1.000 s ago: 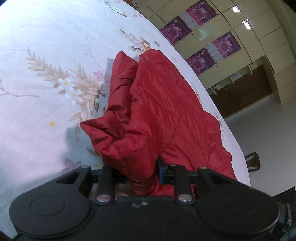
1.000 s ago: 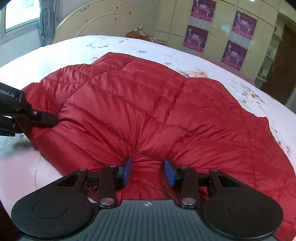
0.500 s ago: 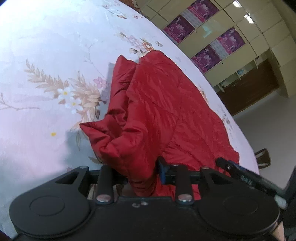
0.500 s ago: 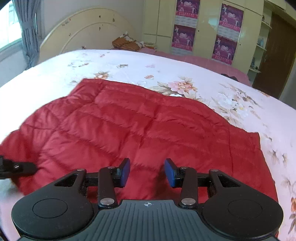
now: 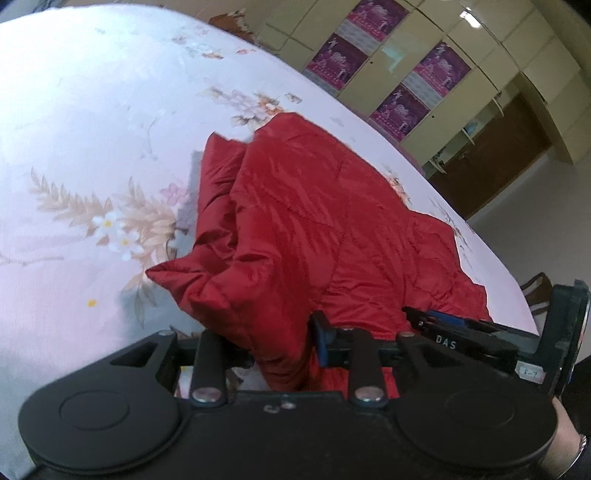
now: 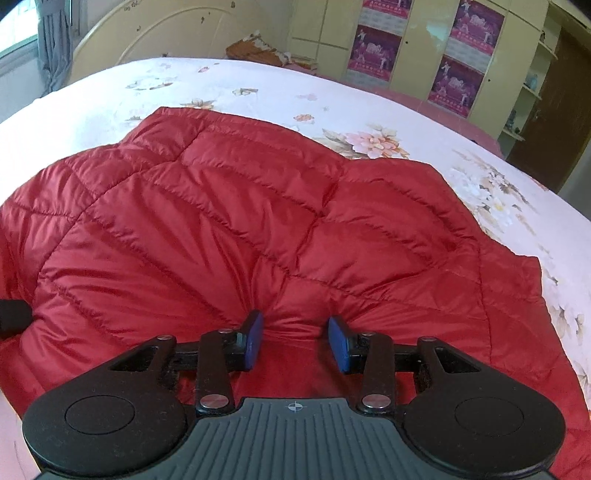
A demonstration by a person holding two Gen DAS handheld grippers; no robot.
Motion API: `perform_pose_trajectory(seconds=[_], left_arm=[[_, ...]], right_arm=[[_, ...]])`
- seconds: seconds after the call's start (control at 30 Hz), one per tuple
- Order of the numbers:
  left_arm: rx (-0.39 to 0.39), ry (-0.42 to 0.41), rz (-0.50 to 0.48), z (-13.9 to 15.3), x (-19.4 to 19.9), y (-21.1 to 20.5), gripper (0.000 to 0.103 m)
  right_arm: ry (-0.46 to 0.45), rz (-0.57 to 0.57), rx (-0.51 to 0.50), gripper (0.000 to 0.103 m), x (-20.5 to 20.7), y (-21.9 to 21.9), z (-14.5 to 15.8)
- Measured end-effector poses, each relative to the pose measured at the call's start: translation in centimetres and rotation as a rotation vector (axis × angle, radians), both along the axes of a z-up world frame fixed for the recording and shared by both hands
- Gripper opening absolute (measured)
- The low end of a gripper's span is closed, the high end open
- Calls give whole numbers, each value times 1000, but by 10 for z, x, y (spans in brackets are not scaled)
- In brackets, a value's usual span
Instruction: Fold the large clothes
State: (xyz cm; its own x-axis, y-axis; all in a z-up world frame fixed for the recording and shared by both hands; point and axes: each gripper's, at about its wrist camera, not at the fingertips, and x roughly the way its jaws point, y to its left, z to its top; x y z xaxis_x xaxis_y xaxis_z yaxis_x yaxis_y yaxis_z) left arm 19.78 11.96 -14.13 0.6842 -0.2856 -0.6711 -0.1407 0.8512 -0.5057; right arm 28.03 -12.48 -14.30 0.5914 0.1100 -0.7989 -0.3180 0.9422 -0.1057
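Observation:
A red quilted jacket [image 6: 258,221] lies spread on the floral bed sheet [image 6: 406,110]. In the left wrist view the jacket [image 5: 314,229] is bunched, with a thick fold rising from the bed. My left gripper [image 5: 284,343] is shut on that fold at the jacket's near edge. My right gripper [image 6: 295,343] is open, its blue pads [image 6: 253,343] pressed on either side of a puckered ridge of the jacket near its front hem. The right gripper also shows at the right of the left wrist view [image 5: 461,328], low over the jacket.
The bed sheet [image 5: 92,147] extends far to the left and back. A cream headboard [image 6: 155,33] stands at the far end. Yellow cabinets with purple posters [image 6: 424,48] line the back wall. A brown door [image 6: 561,110] is at right. Bare floor [image 5: 535,229] lies beyond the bed's right edge.
My right gripper has swung back closer over the jacket and lowered onto its front hem, now close beside the left gripper. The left gripper keeps its hold on the fold.

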Motion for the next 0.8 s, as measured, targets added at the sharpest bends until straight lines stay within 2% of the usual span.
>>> perform_pose_trajectory(seconds=[0.17,0.3,0.57,0.67,0.8], left_arm=[[44,-59,-16,15,-6,-8,24],[113,-140,-48,36,-11,-23,23],[247,-268,-166,84,-12,-79,22],[313,-312,-235,99,-14,-109,22],[351,-347,-323,108,-15,-147,22]], right_arm=[[4,5,17,40,0,-2,0],[16,15,49,40,3,-8,1],[40,58,121,40,12,-22,3],[40,33,182,40,12,-40,17],[-13,-23,230,40,-15,-90,48]])
